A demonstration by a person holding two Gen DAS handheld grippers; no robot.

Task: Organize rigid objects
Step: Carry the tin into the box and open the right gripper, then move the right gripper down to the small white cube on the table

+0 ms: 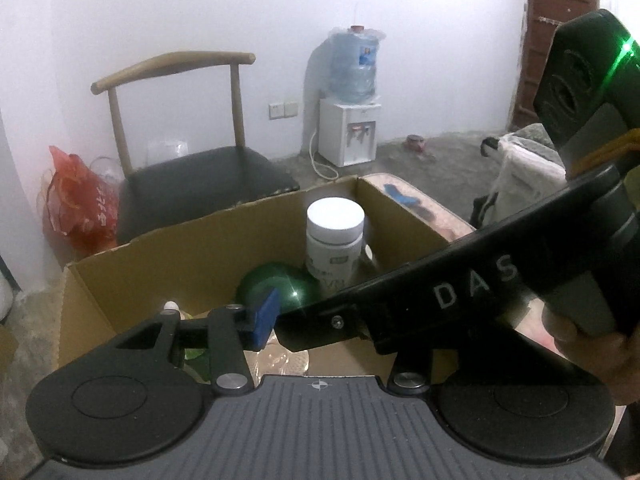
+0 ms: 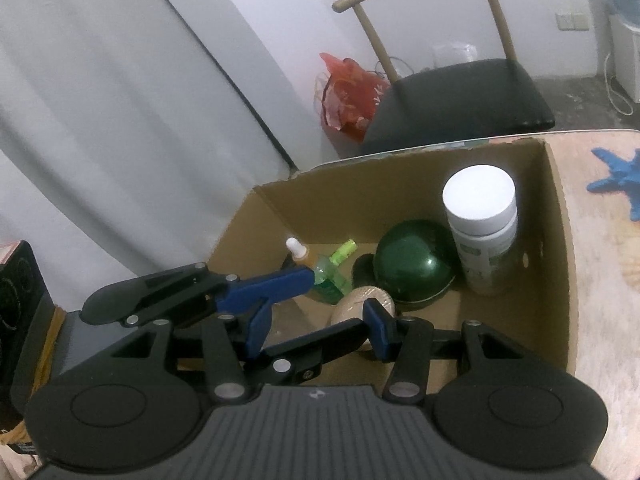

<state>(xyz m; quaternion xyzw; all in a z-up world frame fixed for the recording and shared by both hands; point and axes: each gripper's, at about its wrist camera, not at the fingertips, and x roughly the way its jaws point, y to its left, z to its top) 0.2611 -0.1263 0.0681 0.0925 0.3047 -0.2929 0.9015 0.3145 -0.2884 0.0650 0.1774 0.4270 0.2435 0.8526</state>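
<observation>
Between my right gripper's (image 2: 316, 322) blue pads (image 2: 380, 330) I see only air: the jaws stand wide, holding nothing, low over the near part of the cardboard box (image 2: 558, 216). My left gripper (image 2: 308, 280) crosses in front from the left; one blue pad shows in each view, its partner is hidden, so I cannot tell its spread.

Just beyond the pads lies a beige ribbed roll (image 2: 362, 300), touching the dark green bowl (image 2: 414, 264), which sits upside down, I judge for stability. A green bottle (image 2: 328, 280) and a small dropper bottle (image 2: 298, 250) lie further left. A white-capped jar (image 2: 482, 228) stands upright in the far right corner, steadied there. Outside, a blue starfish shape (image 2: 618, 178) marks the table (image 2: 600, 280).
</observation>
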